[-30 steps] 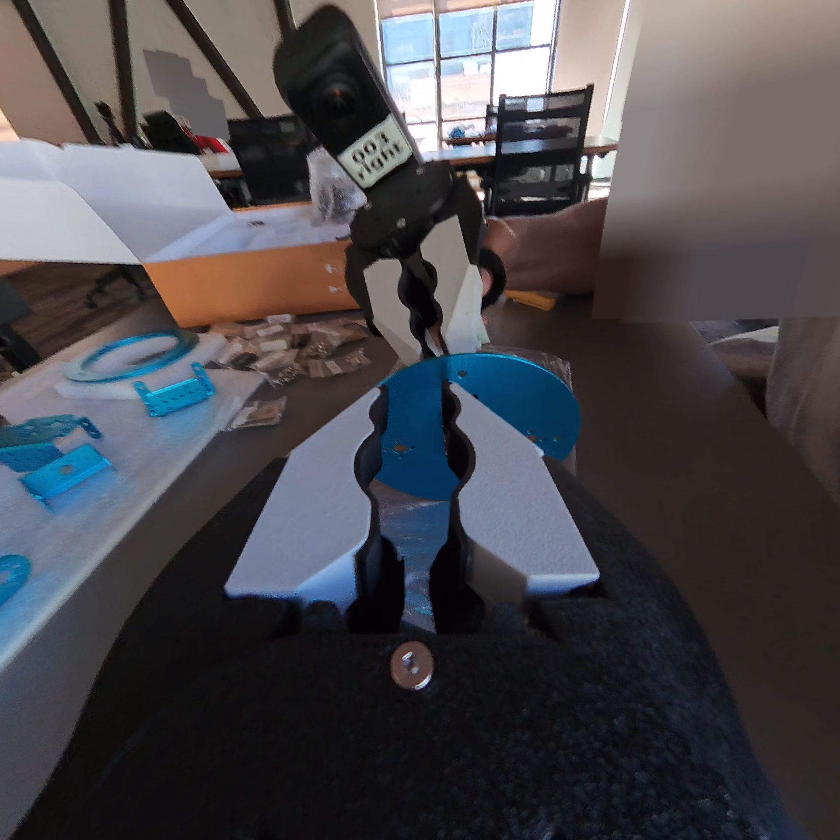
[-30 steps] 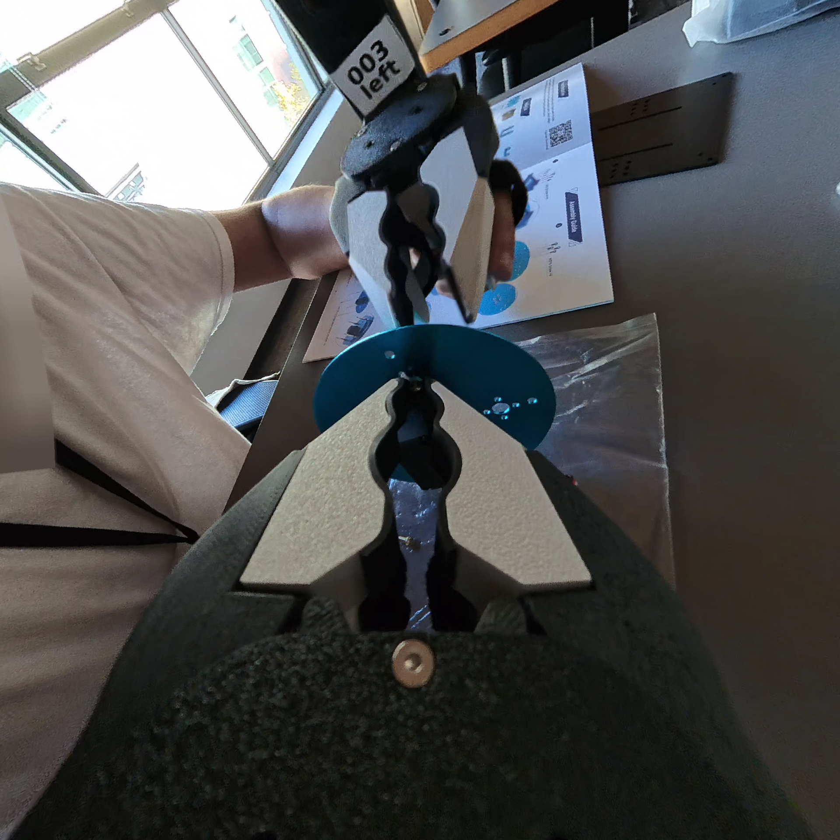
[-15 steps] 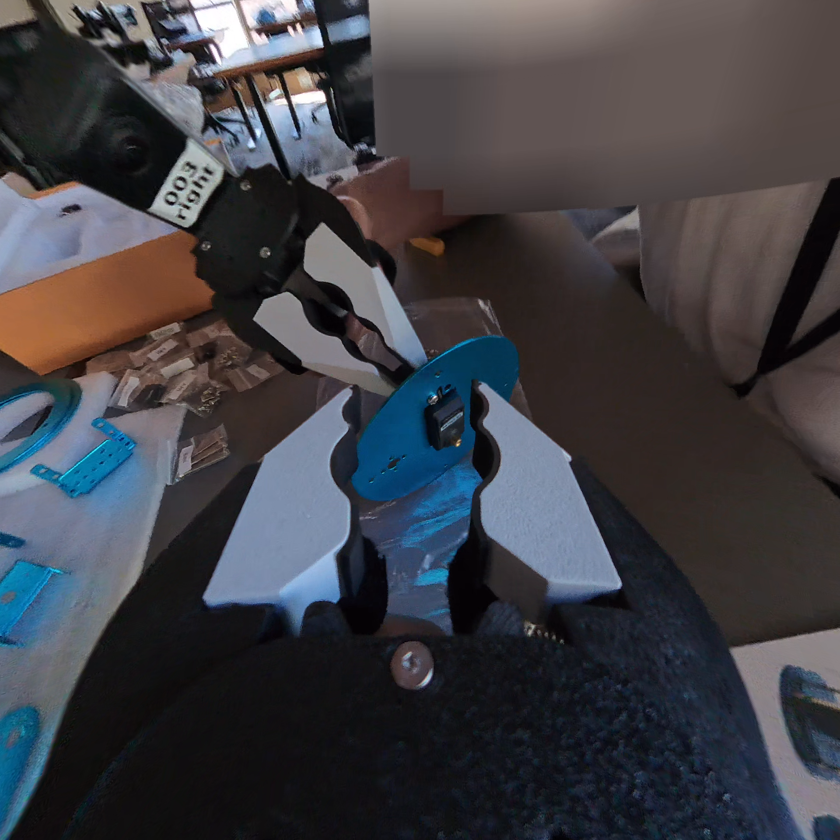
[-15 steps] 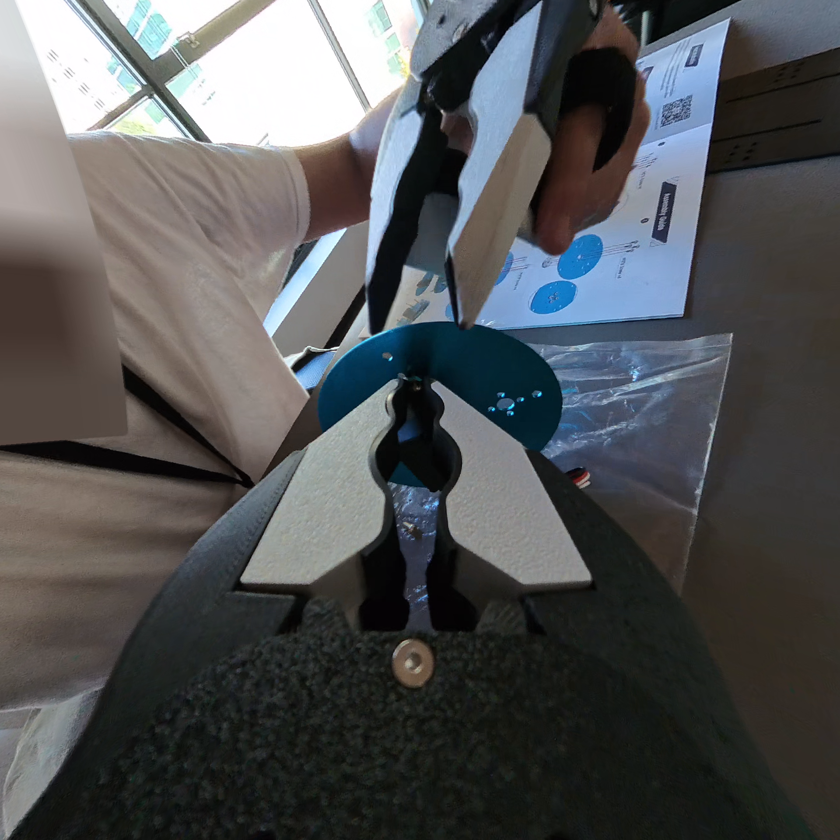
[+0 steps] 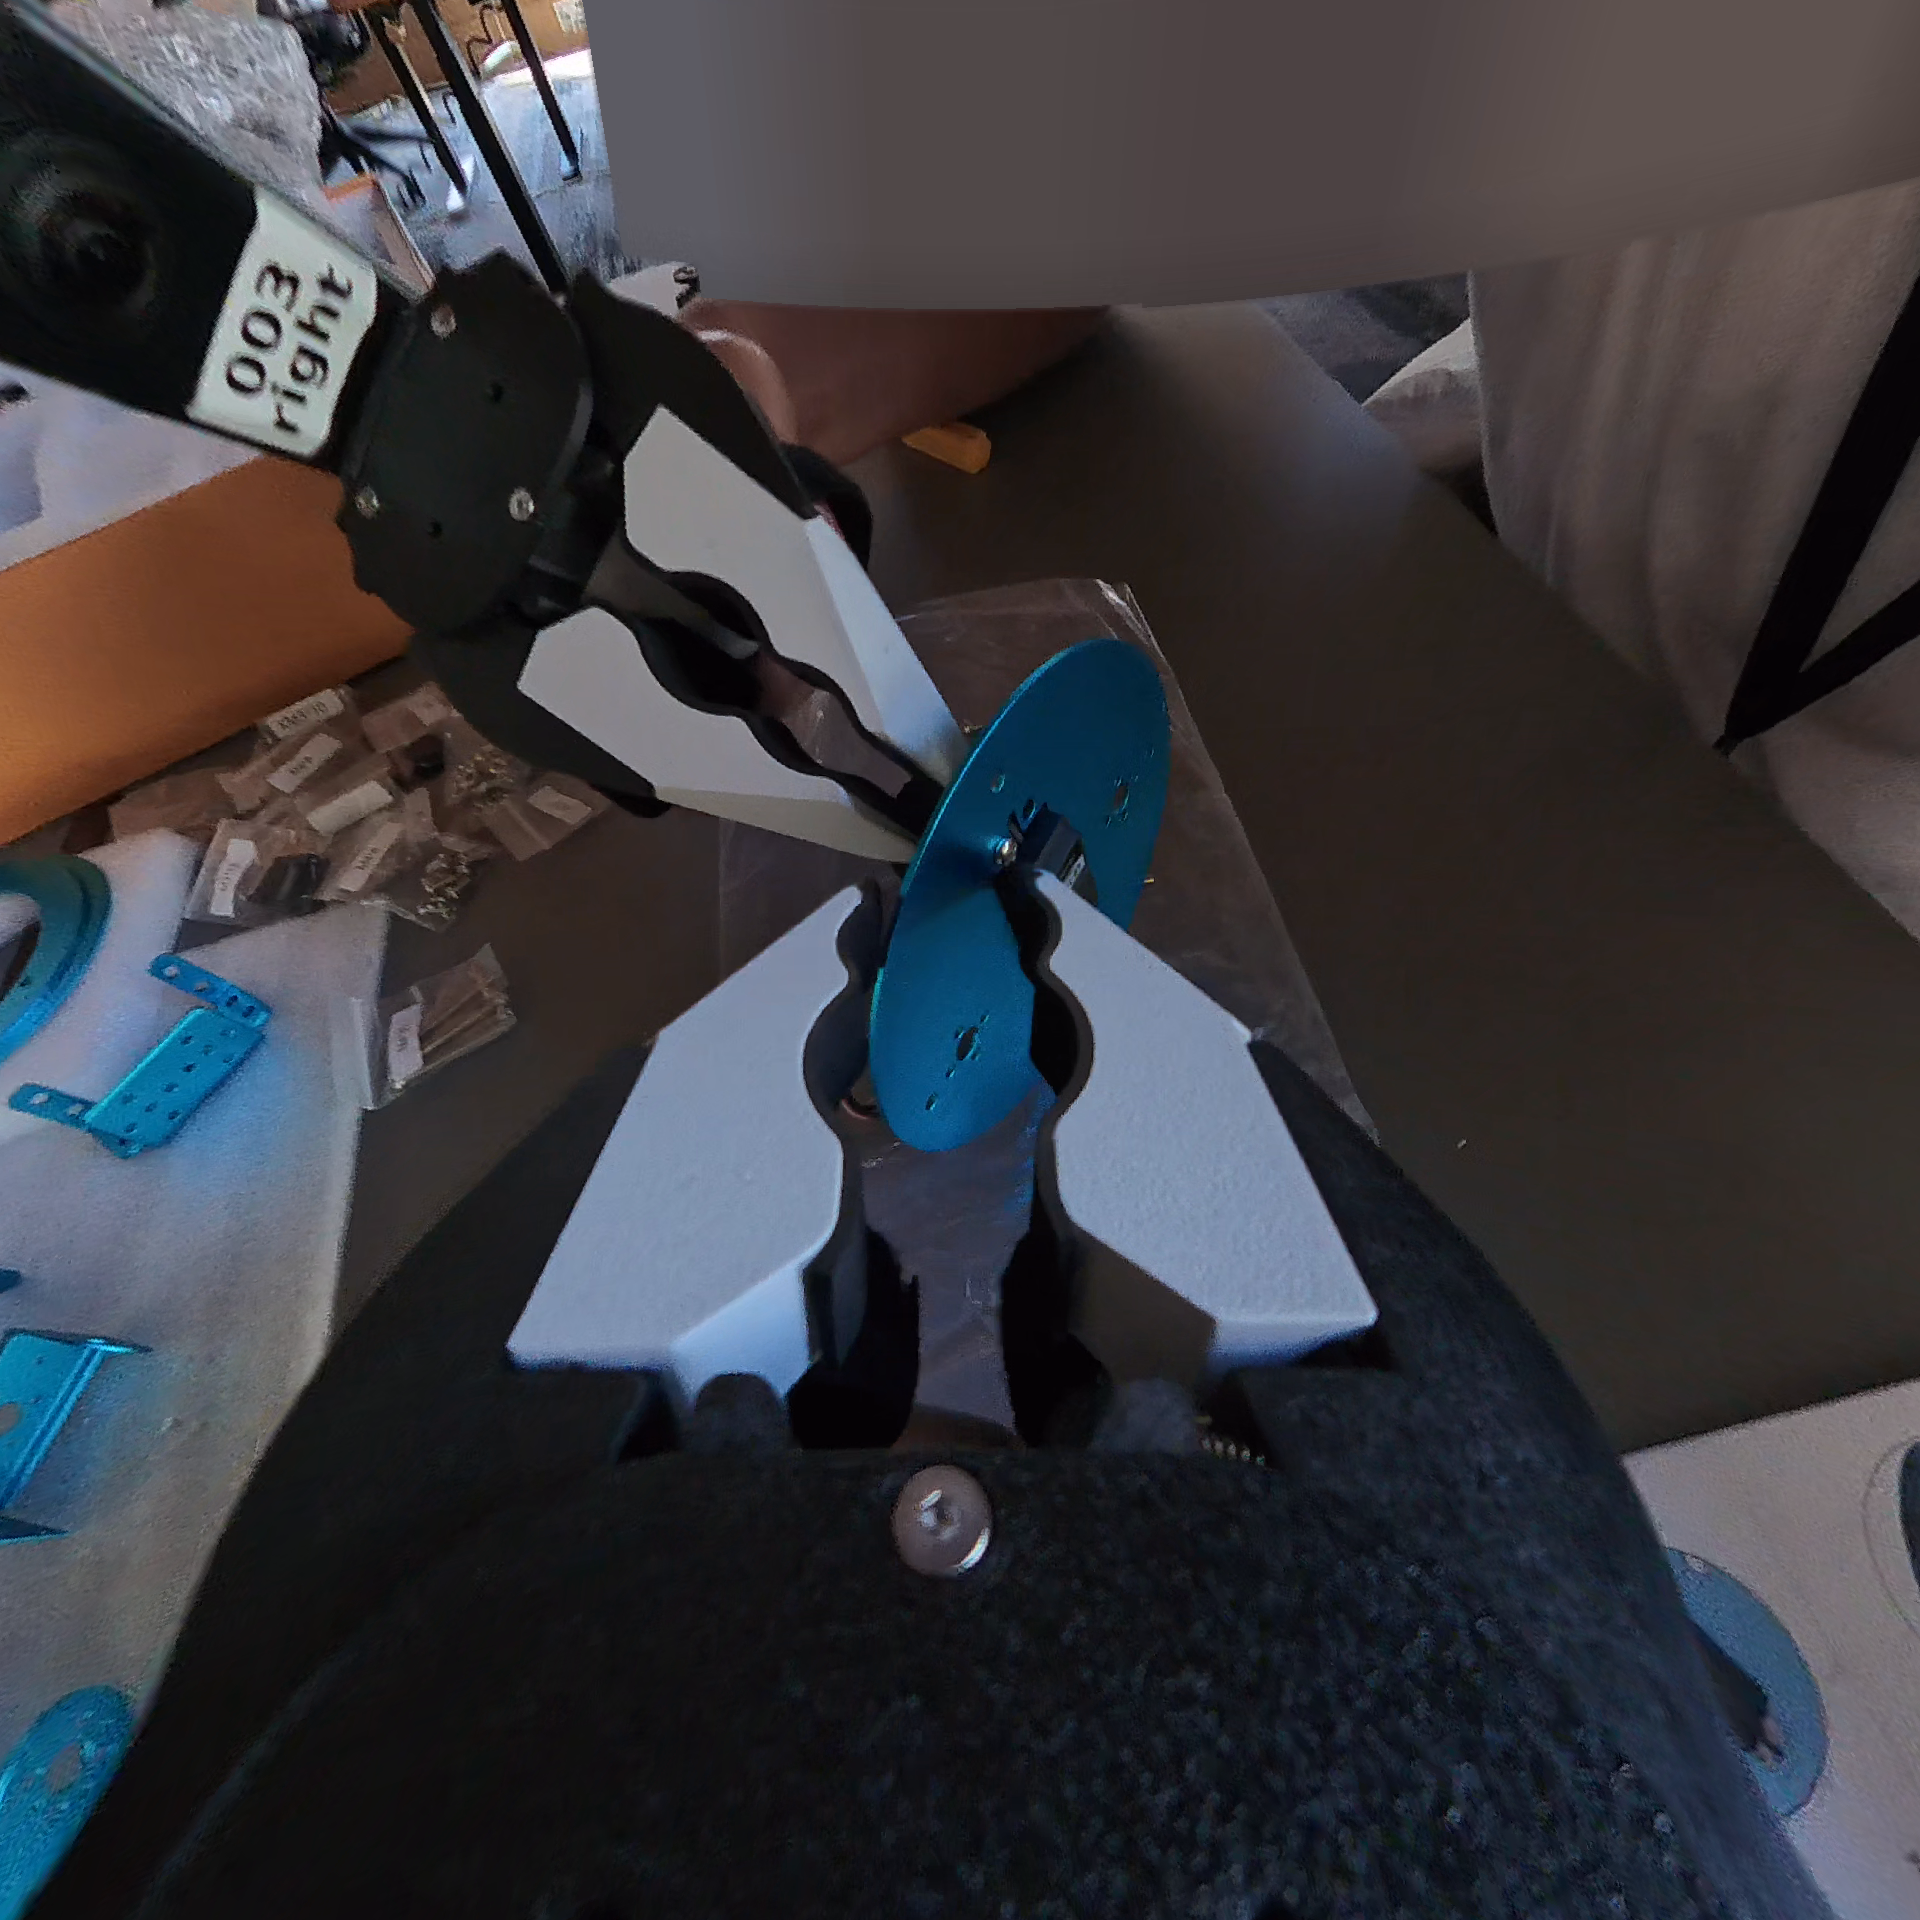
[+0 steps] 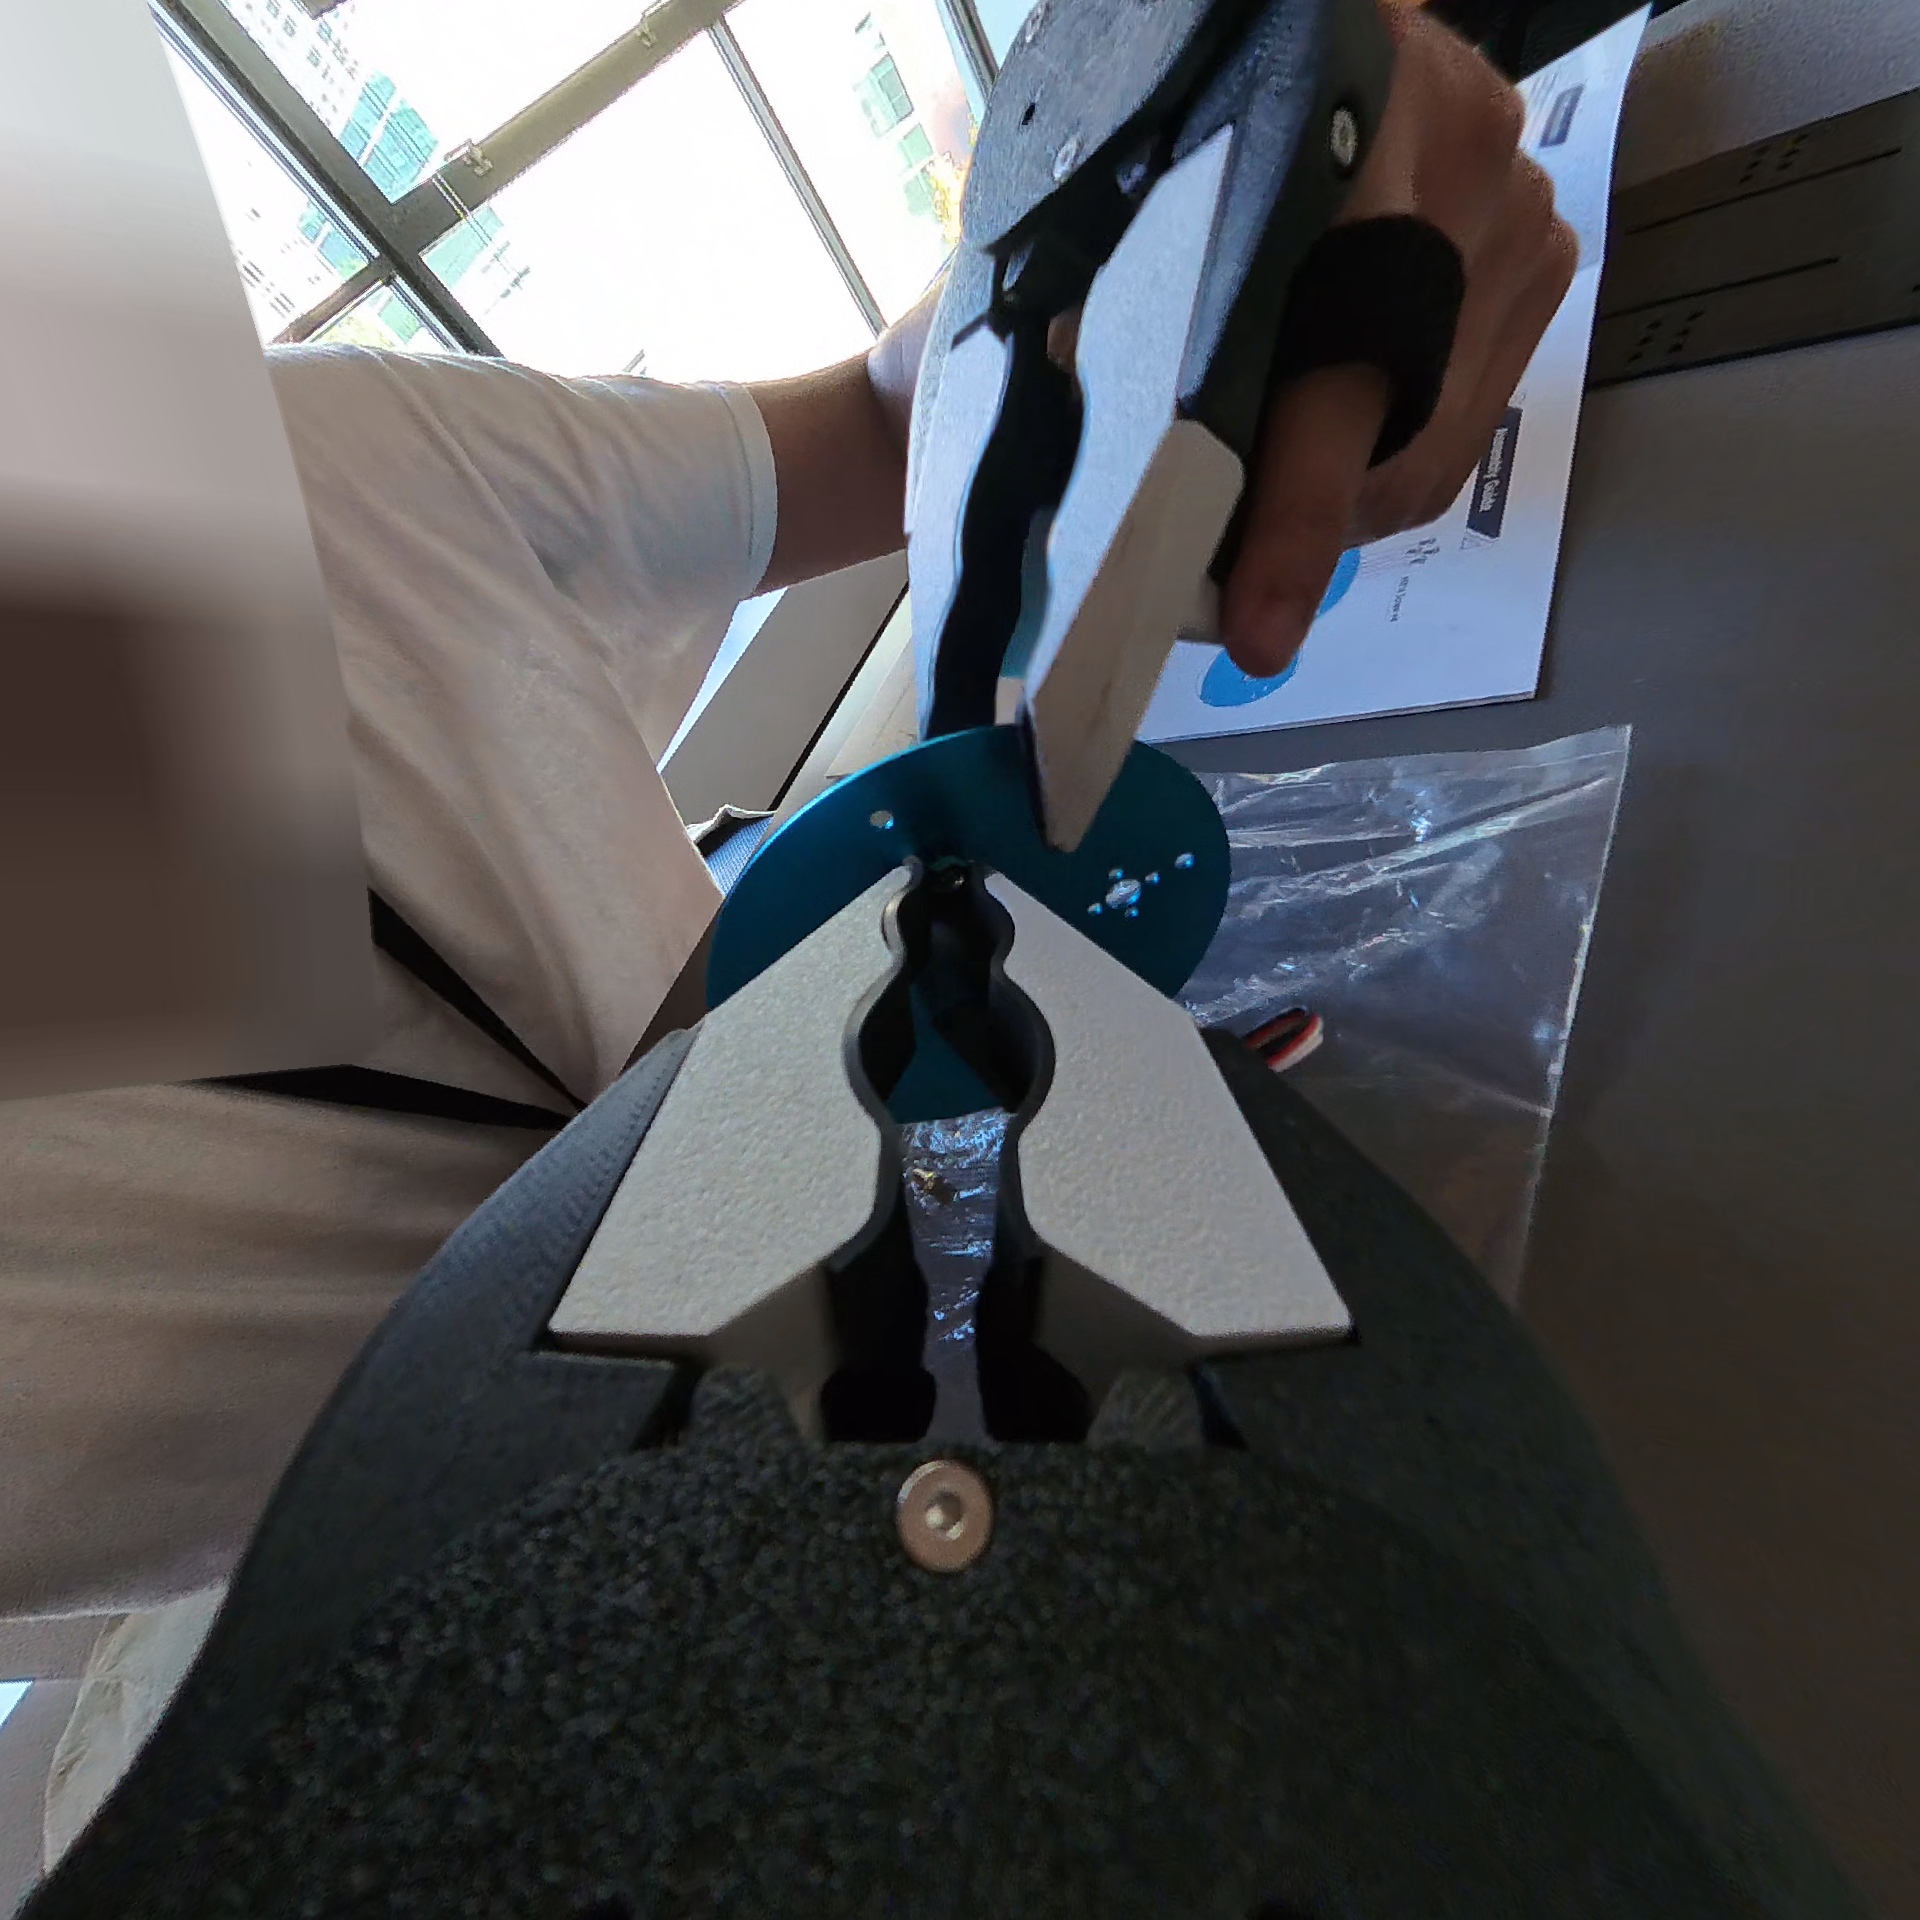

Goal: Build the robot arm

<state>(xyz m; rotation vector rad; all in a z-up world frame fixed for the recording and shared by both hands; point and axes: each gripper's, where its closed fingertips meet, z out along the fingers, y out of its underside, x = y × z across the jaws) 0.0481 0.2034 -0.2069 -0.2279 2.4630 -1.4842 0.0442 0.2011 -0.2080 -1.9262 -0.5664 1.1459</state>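
A blue metal disc (image 5: 1023, 914) with a small black part fixed near its centre is held in the air above a clear plastic bag (image 6: 1392, 935) on the dark table (image 5: 1558, 1039). The right tongs (image 6: 948, 873) are closed on the disc, gripping it near its centre. The left tongs (image 5: 935, 888) stand partly open around the disc, their fingers on either face. In the left wrist view the disc stands tilted, nearly edge-on. Blue brackets (image 5: 156, 1060) lie well apart on white foam.
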